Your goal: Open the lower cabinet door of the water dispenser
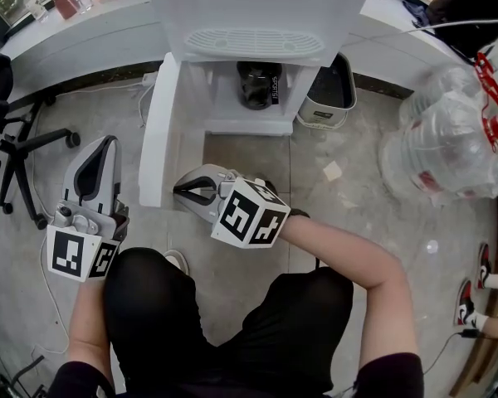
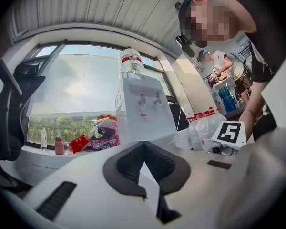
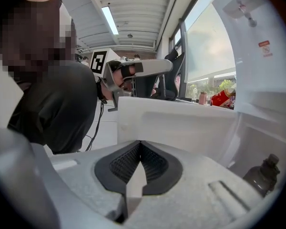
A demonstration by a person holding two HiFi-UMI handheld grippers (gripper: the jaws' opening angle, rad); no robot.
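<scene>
The lower cabinet door (image 1: 156,131) of the water dispenser (image 1: 257,15) stands swung wide to the left in the head view, leaving the compartment open with 1 dark bottle (image 1: 259,84) inside. The right gripper (image 1: 179,191) hovers just beside the door's free edge, its fingers pressed together on nothing. The left gripper (image 1: 106,142) sits on the door's outer side, its fingers likewise together and empty. As nothing holds the door, a careless sweep of the right gripper could probably push it back toward closing.
</scene>
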